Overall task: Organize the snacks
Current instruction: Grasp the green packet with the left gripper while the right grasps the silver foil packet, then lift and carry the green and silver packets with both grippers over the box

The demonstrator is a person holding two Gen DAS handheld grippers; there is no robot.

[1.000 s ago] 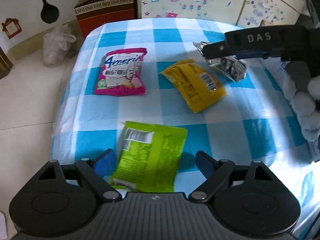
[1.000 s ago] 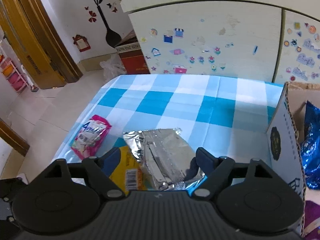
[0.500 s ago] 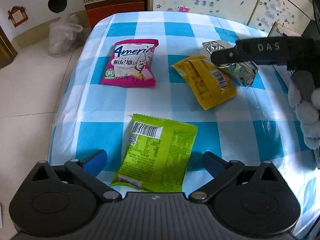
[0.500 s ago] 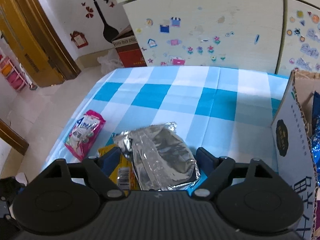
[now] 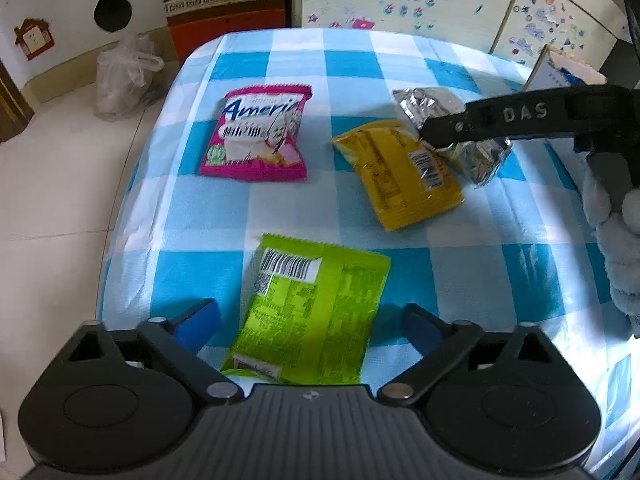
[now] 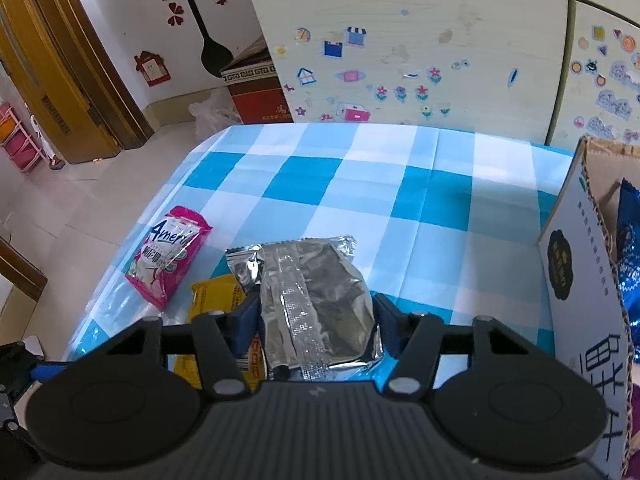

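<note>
My left gripper (image 5: 310, 322) is open and straddles a green snack bag (image 5: 312, 312) lying on the blue checked tablecloth (image 5: 460, 272). A pink bag (image 5: 258, 134) and a yellow bag (image 5: 400, 172) lie farther off. My right gripper (image 6: 314, 316) is shut on a silver foil bag (image 6: 314, 300), its fingers pressing both sides; it also shows in the left wrist view (image 5: 452, 136), partly over the yellow bag. The pink bag (image 6: 168, 254) and the yellow bag (image 6: 216, 300) show at the left in the right wrist view.
A cardboard box (image 6: 580, 288) stands at the table's right with a blue foil bag (image 6: 628, 256) inside. A stickered cabinet (image 6: 420, 52) stands behind the table. A red box (image 5: 228, 8) and a plastic bag (image 5: 124, 76) sit on the floor to the left.
My right gripper's fingers have closed from wide apart onto the silver bag. My left gripper has drawn back and up a little from the green bag, staying open.
</note>
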